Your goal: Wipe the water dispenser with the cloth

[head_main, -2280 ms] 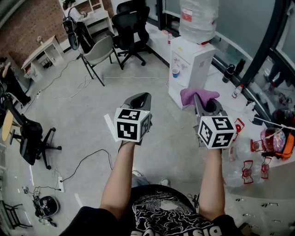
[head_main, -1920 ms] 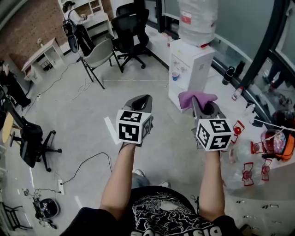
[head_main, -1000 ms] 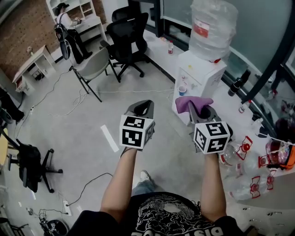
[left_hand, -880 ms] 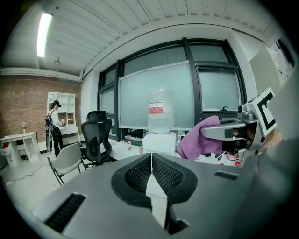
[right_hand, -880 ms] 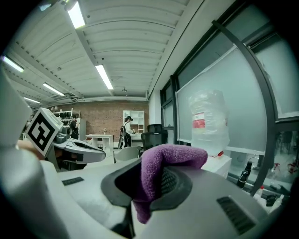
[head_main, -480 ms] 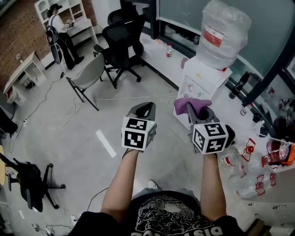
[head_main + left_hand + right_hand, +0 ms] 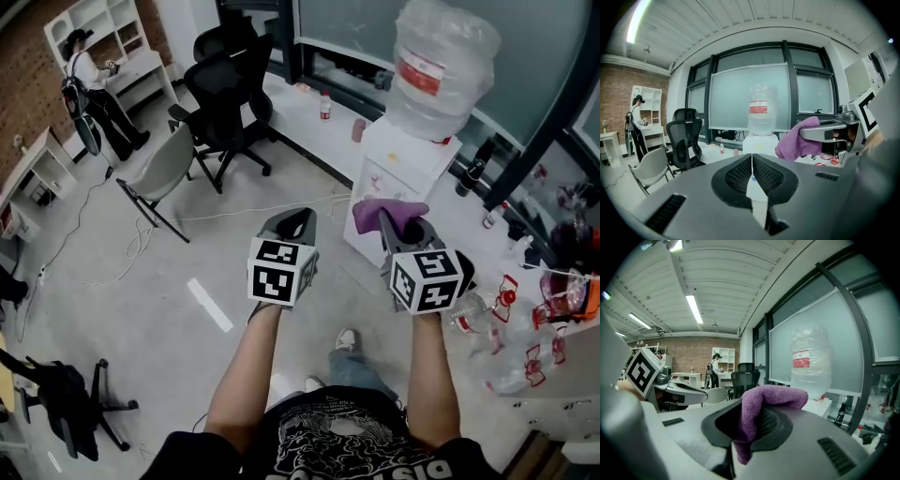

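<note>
Approach step, no wiping yet. Right tool (image 7: 403, 228) is clamped on the purple microfibre cloth (image 7: 377, 208), which is folded over the jaw tips. It's held in the air just short of the white box-shaped water dispenser (image 7: 401, 178), with no contact that I can see. Left tool (image 7: 292, 223) has its jaws together with nothing between them. It's level with the right one, out in front of the dispenser towards its left.

The dispenser carries a large clear plastic bottle with a red label (image 7: 441, 61), neck down.

Next move, my read: carry the cloth forward onto the dispenser's top or front panel, press it flat, then stroke. Keep clear of the bottle neck.

Surface is a grey concrete floor (image 7: 141, 309), cables trailing left of the dispenser. A low white ledge (image 7: 305, 117) runs under frosted windows (image 7: 347, 28) behind it. Left of the dispenser: black mesh office chairs (image 7: 225, 89) and a grey folding chair (image 7: 164, 173). Further left, a person (image 7: 89, 89) stands at white shelves (image 7: 112, 28). Right of the dispenser there's bottle clutter I can't make out clearly.
</note>
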Motion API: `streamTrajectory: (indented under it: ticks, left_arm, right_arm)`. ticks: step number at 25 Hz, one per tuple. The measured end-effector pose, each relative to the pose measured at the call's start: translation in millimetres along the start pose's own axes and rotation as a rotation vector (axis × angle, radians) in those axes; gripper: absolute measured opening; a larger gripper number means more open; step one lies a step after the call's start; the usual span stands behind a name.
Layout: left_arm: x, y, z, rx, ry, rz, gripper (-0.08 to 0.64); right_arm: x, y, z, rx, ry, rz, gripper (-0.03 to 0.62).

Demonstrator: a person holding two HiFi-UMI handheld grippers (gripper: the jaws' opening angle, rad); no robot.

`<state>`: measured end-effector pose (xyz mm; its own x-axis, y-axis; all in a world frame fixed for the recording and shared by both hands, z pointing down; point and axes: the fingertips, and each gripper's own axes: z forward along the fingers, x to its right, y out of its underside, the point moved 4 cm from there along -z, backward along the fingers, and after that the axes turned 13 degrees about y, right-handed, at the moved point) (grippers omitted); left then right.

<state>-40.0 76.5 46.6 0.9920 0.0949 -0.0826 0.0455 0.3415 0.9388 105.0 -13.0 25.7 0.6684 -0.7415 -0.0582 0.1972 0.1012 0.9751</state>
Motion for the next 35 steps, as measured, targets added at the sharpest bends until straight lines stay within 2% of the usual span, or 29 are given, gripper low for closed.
streamTrajectory:
  ticks: [7,13,18,25,35]
  left_arm:
    - [-27,-12,55,-0.027,0.034,0.033,0.028]
    - [-57,-41,120,-0.039,0.058,0.079,0.028]
    - [-79,-69,175,-0.039,0.082,0.086,0.028]
    - [-82,-97,244,-0.057,0.136,0.121,0.028]
    - [-78,-114,298,-0.076,0.225,0.15,0.028]
  right_arm:
    - [25,1,51,0.005,0.034,0.022,0.041]
    - [61,-9,114,0.012,0.062,0.042,0.041]
    - [94,-27,162,0.02,0.08,0.042,0.041]
    - [141,-39,206,0.022,0.113,0.06,0.041]
    - [175,-35,227,0.0,0.184,0.08,0.041]
